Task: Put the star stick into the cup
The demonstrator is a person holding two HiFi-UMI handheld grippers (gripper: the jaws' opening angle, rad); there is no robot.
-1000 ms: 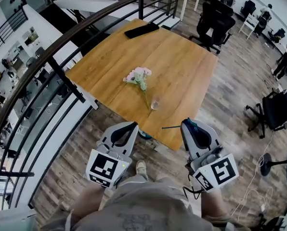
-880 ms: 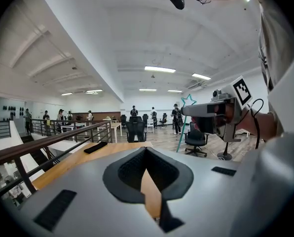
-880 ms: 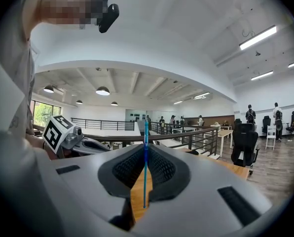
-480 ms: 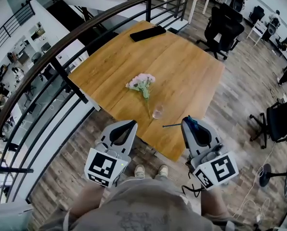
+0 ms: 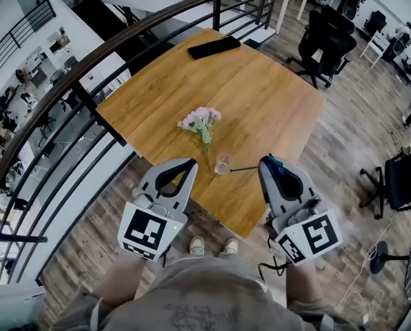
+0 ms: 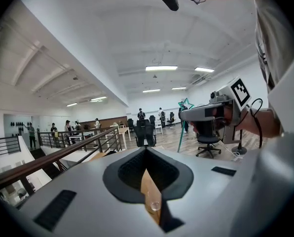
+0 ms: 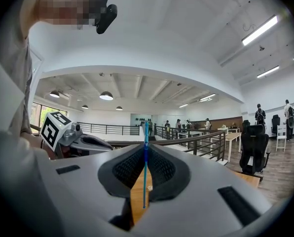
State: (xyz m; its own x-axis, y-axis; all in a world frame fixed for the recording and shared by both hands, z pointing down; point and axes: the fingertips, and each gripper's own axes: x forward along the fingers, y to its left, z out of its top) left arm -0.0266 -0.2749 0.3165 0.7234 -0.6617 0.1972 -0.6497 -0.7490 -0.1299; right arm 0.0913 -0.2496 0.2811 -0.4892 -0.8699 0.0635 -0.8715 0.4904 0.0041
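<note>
A small clear cup (image 5: pixel 223 163) stands on the wooden table (image 5: pixel 261 95) near its front edge, just in front of a bunch of pink flowers (image 5: pixel 201 118). My right gripper (image 5: pixel 265 164) is shut on the thin blue star stick (image 5: pixel 245 169), whose free end points left and stops just short of the cup. In the right gripper view the stick (image 7: pixel 145 167) runs upright between the closed jaws. My left gripper (image 5: pixel 191 164) hangs left of the cup, shut and empty. The left gripper view shows the cup (image 6: pixel 155 206) through the jaw slit, and the teal star (image 6: pixel 186 103) beside the right gripper (image 6: pixel 202 113).
A black keyboard-like bar (image 5: pixel 209 46) lies at the table's far edge. A dark railing (image 5: pixel 88 67) runs along the table's left side over a drop to a lower floor. Black office chairs (image 5: pixel 333 40) stand at the right on the wooden floor.
Both grippers have moved forward over the table's front edge. The stick's free end has come up close to the cup.
</note>
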